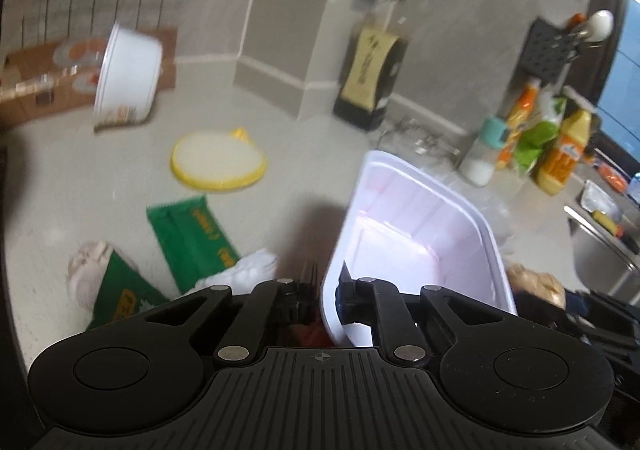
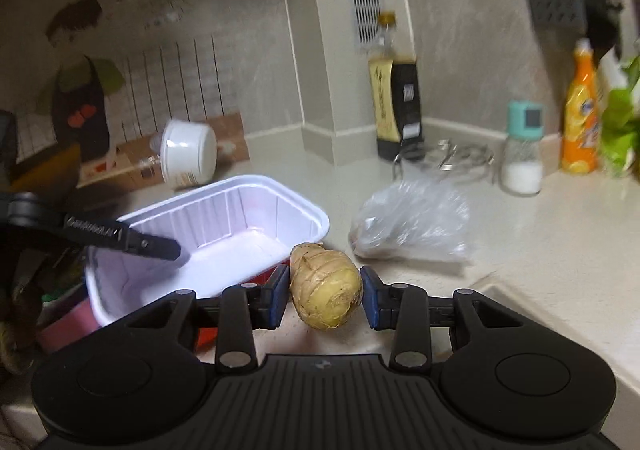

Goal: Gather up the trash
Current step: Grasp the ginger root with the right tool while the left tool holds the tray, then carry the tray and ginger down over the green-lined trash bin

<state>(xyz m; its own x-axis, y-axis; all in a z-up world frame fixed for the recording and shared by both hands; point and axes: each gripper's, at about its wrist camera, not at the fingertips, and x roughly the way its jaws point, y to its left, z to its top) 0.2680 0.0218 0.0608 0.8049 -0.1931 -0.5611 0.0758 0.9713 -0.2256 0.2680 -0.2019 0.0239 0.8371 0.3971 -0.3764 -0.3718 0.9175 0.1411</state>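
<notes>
My left gripper point(image 1: 326, 290) is shut on the rim of a white plastic tray point(image 1: 416, 226) and holds it tilted above the counter; the tray point(image 2: 224, 226) and a left finger point(image 2: 132, 240) also show in the right wrist view. My right gripper point(image 2: 325, 296) is shut on a piece of ginger point(image 2: 325, 286), held just right of the tray. On the counter lie green wrappers point(image 1: 190, 238), a yellow-rimmed lid point(image 1: 218, 162), a crumpled white tissue point(image 1: 248, 270), a tipped white cup point(image 1: 128, 76) and a clear plastic bag point(image 2: 412, 226).
A dark sauce bottle point(image 2: 396, 106), a teal-capped jar point(image 2: 522, 146), an orange detergent bottle point(image 2: 580, 118) and greens stand along the wall. A cardboard box point(image 1: 36, 86) lies at the back left. A steel sink point(image 1: 604, 246) is on the right.
</notes>
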